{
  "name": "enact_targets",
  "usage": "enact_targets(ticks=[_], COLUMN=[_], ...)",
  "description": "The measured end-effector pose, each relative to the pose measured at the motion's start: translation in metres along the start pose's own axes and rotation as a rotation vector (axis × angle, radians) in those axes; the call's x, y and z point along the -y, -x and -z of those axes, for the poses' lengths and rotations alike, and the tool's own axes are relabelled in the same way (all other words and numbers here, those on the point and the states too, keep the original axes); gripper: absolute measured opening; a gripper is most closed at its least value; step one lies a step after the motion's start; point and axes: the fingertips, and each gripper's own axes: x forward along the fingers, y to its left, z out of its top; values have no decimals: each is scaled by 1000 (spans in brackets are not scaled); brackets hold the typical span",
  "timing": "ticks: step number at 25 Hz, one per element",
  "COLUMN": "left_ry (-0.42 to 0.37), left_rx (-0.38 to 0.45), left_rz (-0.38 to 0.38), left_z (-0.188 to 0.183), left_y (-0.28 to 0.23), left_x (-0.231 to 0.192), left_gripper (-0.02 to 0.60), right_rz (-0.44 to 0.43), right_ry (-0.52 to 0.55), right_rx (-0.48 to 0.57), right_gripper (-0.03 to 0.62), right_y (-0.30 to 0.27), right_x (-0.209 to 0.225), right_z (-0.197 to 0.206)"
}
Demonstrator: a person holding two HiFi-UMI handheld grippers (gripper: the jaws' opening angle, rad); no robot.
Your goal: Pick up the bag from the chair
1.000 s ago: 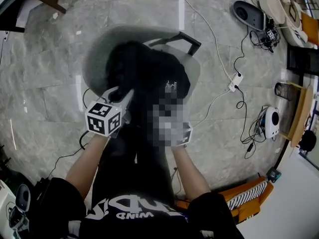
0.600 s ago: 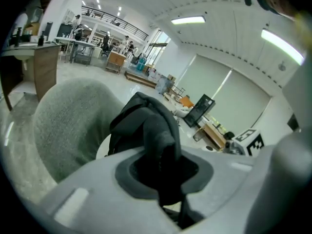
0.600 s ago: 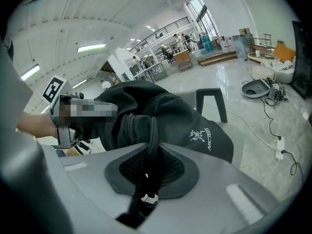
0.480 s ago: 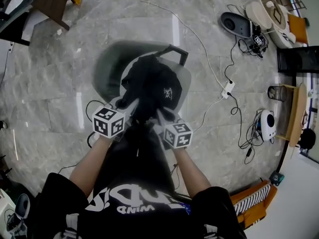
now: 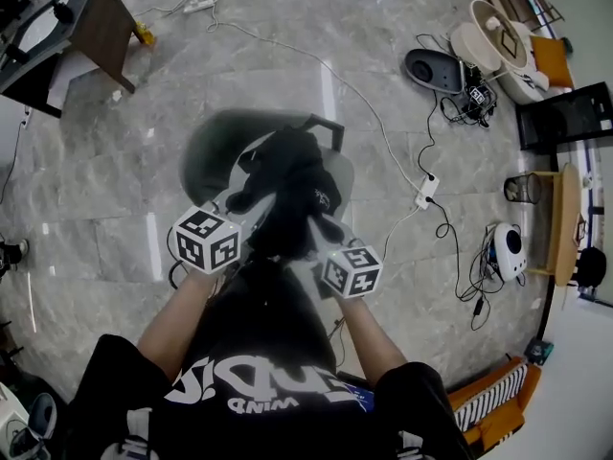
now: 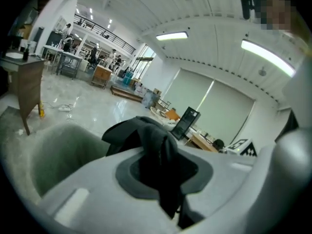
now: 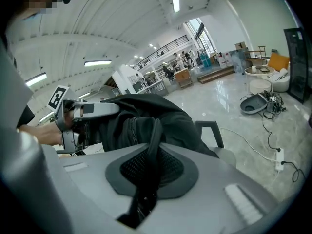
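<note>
The black bag (image 5: 290, 188) hangs bunched between my two grippers, above the grey chair (image 5: 213, 148), whose seat it mostly hides. My left gripper (image 5: 249, 211) is shut on a fold of the bag's fabric (image 6: 161, 155); the fold fills the gap between the jaws. My right gripper (image 5: 316, 224) is shut on a black strap (image 7: 152, 145) next to the bag's zip. In the right gripper view the bag's body (image 7: 146, 113) bulges ahead, the left gripper (image 7: 82, 112) holds its far side, and the chair's black armrest (image 7: 213, 130) shows below.
White cables and a power strip (image 5: 427, 184) trail over the grey stone floor right of the chair. A dark oval device (image 5: 433, 69), a wire bin (image 5: 522, 188) and a round white device (image 5: 508, 243) lie further right. A wooden table (image 5: 94, 25) stands at upper left.
Both grippers have risen with the bag in them. The bag has come up off the chair's seat and drawn into a narrower bundle. The chair now looks smaller below.
</note>
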Motion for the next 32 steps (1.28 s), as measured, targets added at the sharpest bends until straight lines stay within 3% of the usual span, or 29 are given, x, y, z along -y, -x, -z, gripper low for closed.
enact_targets(ticks=[7,16,23,32], left_ry=[-36,-74,-75,-101], left_rx=[104,217,257,245], left_rz=[48,79,31,-4], left_z=[-53,-90,-88,-71], left_y=[35,80,95,132], left_x=[56,116,143,173], left_gripper=[58,58,58,58], right_rz=[-32,-115,-171,-243], right_ry=[-61,-4,33,35], right_rx=[86,180,173,183], right_gripper=[23,23,23,23], right_y=[59,113,134,158], right_x=[-31,-78,-98,-136], right_z=[-52,-89,-80,-63])
